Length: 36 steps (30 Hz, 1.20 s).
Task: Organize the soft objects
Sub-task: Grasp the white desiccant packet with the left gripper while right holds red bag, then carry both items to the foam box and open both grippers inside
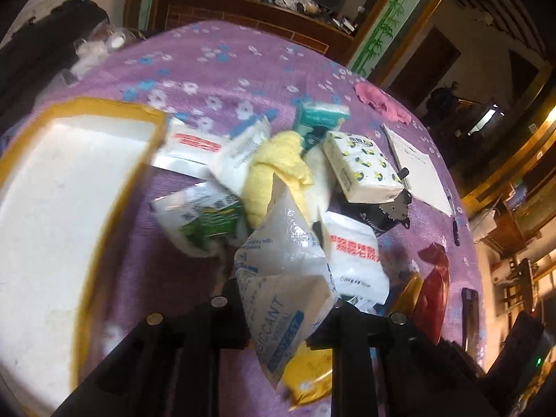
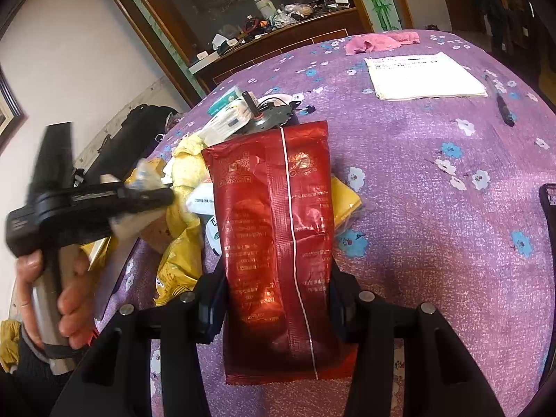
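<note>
A white desiccant packet (image 1: pixel 285 278) with blue print stands up between my left gripper's (image 1: pixel 286 316) black fingers, and the gripper is shut on it above a heap of soft packs. In the right wrist view that left gripper (image 2: pixel 153 193) shows blurred at the left, held by a hand (image 2: pixel 69 299). My right gripper (image 2: pixel 278 299) is shut on a long red foil packet (image 2: pixel 278 236) that hangs over the purple floral cloth (image 2: pixel 434 226). The heap holds a yellow cloth (image 1: pixel 274 163), a lemon-print tissue pack (image 1: pixel 361 166), a green-and-white pack (image 1: pixel 201 219) and a white pack with red lettering (image 1: pixel 351 253).
A white foam box with a yellow taped rim (image 1: pixel 104 111) lies at the left. A pink cloth (image 2: pixel 378 41), a paper sheet (image 2: pixel 424 76) and a pen (image 2: pixel 500 104) lie at the far right. A yellow packet (image 2: pixel 177 267) sits near the grippers. A cluttered wooden cabinet (image 1: pixel 243 10) stands behind.
</note>
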Tool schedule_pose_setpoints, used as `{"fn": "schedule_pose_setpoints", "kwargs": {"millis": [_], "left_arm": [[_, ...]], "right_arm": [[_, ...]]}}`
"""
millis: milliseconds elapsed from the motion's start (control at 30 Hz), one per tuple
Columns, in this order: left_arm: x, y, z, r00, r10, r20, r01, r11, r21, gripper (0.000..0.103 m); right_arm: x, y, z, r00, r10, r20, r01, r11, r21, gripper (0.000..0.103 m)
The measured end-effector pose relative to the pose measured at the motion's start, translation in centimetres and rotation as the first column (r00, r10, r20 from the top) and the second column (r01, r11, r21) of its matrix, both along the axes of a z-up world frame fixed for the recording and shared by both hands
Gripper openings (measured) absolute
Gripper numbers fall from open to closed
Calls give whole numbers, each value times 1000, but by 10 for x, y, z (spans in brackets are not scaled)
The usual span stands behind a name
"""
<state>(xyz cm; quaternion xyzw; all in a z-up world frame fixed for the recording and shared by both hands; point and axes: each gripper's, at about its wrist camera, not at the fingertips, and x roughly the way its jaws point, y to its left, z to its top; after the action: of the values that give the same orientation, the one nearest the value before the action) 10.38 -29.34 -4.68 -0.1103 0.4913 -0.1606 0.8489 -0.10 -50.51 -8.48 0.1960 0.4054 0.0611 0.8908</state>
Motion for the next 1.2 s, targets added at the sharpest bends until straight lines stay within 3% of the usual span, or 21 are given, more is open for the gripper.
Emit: {"fn": "schedule_pose_setpoints", "kwargs": {"millis": [533,833,1033,1200], "left_arm": [[-45,22,22,999,-50,11,51,992,-117,16],[-58,57,37,999,-19,39,25,988,-151,15],[-59,97,42,999,20,30,-14,983,-181,15],[-53,156,33,988,152,18,-147,976,-162,15]], "right_arm": [[-7,0,-2,998,21,55,-22,1000,19,47],[-15,8,15,991,38,131,-44,998,47,47],[2,61,45,973,172,153,-188,977,96,47],[44,127,54,943,318,101,-328,938,111,47]]}}
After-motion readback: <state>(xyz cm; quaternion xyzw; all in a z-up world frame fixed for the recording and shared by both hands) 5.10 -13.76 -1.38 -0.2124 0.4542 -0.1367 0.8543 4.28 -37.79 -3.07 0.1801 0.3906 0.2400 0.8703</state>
